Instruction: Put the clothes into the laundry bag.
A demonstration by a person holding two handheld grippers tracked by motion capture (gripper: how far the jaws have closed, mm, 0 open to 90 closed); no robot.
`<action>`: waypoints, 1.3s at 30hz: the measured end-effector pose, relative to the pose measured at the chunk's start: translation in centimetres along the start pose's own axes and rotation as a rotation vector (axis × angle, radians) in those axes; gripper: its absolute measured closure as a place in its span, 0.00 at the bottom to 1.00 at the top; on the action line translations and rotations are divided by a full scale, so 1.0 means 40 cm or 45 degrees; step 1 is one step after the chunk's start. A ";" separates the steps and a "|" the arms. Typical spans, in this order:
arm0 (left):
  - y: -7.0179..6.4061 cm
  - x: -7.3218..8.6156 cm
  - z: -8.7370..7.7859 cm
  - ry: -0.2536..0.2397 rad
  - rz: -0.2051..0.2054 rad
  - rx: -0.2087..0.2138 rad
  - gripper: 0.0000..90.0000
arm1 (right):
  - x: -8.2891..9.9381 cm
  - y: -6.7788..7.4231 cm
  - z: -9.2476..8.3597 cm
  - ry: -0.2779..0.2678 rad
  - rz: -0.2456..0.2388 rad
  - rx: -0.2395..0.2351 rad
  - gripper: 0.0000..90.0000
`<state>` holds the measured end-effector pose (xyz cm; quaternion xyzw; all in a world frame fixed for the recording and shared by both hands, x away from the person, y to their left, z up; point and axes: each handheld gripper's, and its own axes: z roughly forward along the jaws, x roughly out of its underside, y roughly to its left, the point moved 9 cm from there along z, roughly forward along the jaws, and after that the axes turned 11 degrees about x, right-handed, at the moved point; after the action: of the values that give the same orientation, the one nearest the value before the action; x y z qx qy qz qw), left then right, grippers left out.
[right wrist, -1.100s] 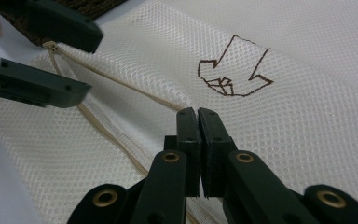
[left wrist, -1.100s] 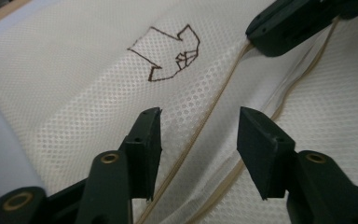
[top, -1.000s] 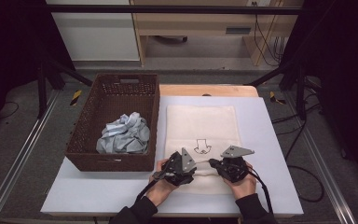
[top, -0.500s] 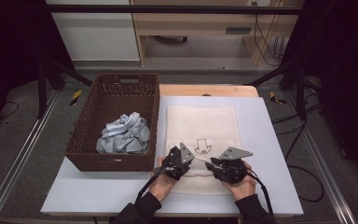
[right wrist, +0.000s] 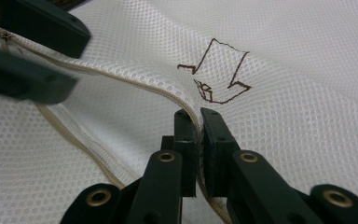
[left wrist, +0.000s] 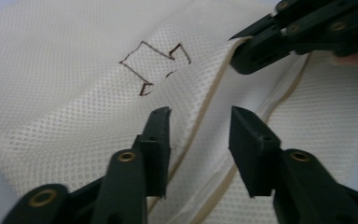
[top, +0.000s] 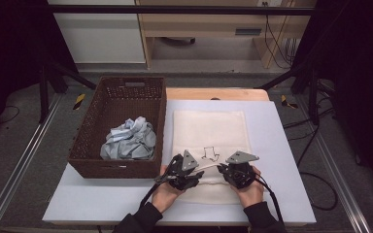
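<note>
The work in hand is opening the mouth of a cream mesh laundry bag (top: pixel 210 141) that lies flat on the white table (top: pixel 281 145), its long axis running away from the person and its zippered opening at the near end, right under both tools. The right gripper (right wrist: pixel 198 122) has its jaws pinched almost together on the upper lip of the opening, the beige zipper edge (right wrist: pixel 135 84) caught between the pads and lifted into a ridge just in front of the hand-drawn arrow (right wrist: pixel 216 72). The left gripper (left wrist: pixel 199 122) stands about half open and has just been spreading after a quick close; the same upper lip runs up between its jaws, close by the left-hand pad, but the pads do not press on it, so it holds nothing. From those jaws the pinched spot lies ahead and to the right, where the right gripper's black jaws show at the top of the left gripper view, and the seam runs as one slack line between the two. So the left hand is the free one, and I judge the next move turns on closing it over that lip beside its left pad, then drawing the two hands apart along the seam. Left of the bag, just beside it, sits a brown wicker basket (top: pixel 88 145) holding a crumpled pale blue cloth (top: pixel 128 140), nearer the left hand than the right.
</note>
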<state>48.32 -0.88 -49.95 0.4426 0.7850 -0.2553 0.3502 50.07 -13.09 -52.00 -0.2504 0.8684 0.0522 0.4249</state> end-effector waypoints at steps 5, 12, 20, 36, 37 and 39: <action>-0.043 0.007 -0.052 -0.014 0.033 0.013 0.55 | -0.007 -0.005 -0.009 -0.022 0.022 -0.006 0.96; -0.084 0.099 -0.025 0.074 0.021 0.109 0.82 | -0.020 -0.011 -0.017 -0.062 0.048 -0.013 0.96; -0.078 0.136 0.010 0.128 0.010 0.072 0.94 | -0.037 -0.017 -0.033 -0.124 0.069 -0.012 0.96; -0.091 0.118 -0.009 0.075 0.030 0.082 0.73 | -0.090 -0.040 -0.087 -0.269 0.095 0.007 0.96; -0.092 0.106 -0.025 0.053 0.045 0.074 0.69 | -0.090 -0.041 -0.087 -0.267 0.097 0.008 0.97; -0.094 0.087 -0.051 0.016 0.045 0.078 0.62 | -0.088 -0.044 -0.086 -0.265 0.103 0.009 0.97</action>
<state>43.14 0.56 -51.03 0.4687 0.7711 -0.2700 0.3359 50.27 -14.31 -46.91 -0.2068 0.8291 0.0920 0.5113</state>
